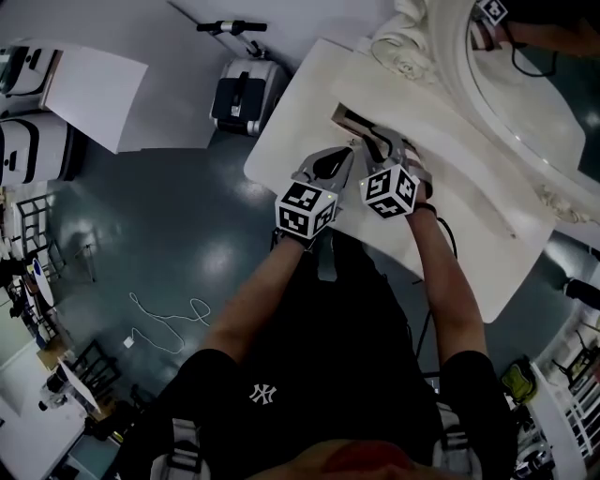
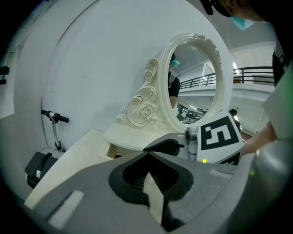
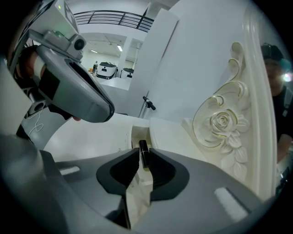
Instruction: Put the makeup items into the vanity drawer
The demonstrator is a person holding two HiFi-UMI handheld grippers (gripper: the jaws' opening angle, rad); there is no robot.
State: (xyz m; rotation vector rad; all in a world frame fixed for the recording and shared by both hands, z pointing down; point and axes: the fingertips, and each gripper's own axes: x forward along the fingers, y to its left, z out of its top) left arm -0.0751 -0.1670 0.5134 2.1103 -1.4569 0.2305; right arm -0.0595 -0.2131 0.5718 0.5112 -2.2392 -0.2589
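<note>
A slim black makeup tube (image 3: 143, 153) stands between the jaws of my right gripper (image 3: 143, 159), which is shut on it. It hangs just over the open vanity drawer (image 3: 137, 135). In the head view the right gripper (image 1: 380, 142) reaches over the drawer (image 1: 354, 120) at the white vanity top (image 1: 300, 131). My left gripper (image 1: 347, 155) is close beside it on the left. In the left gripper view its jaws meet at the tips with nothing between them (image 2: 149, 154), and the right gripper's marker cube (image 2: 219, 136) shows close by.
An oval mirror (image 1: 525, 84) with a carved rose frame (image 3: 222, 121) stands at the back of the vanity. On the floor to the left are a scooter (image 1: 234, 28), a grey machine (image 1: 242, 94), a white panel (image 1: 94, 89) and a loose cable (image 1: 169, 323).
</note>
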